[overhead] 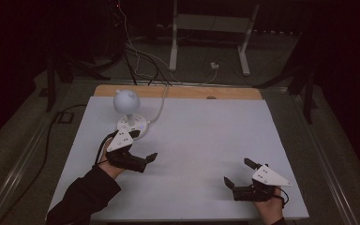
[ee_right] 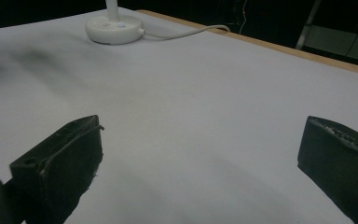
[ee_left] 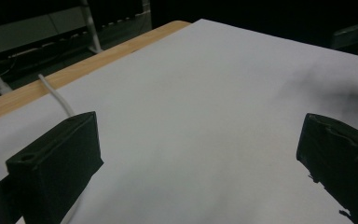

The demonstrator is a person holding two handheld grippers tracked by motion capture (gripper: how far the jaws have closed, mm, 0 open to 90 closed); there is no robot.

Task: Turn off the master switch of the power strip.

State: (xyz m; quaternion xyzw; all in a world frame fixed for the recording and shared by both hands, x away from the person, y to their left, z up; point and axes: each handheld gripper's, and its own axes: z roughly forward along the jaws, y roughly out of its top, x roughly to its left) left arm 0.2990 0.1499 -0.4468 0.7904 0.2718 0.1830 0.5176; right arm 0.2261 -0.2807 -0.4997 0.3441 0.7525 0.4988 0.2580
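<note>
At ten o'clock on the white-covered bench [overhead: 206, 140] stands a small white plastic lamp with round base and globe head [overhead: 127, 111]: probably light, top-heavy, best gripped at its stem. Left hand-held gripper [overhead: 143, 149] and right hand-held gripper [overhead: 238, 171] gape wide, empty.

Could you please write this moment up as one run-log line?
left gripper: open, empty, beside lamp | right gripper: open, empty, near front edge | table: white sheet, lamp cable to rear

In the right gripper view we see the lamp [ee_right: 114, 28] cut by the top edge, base & stem only; its cable [ee_right: 186, 31] runs off the table's far edge.
</note>
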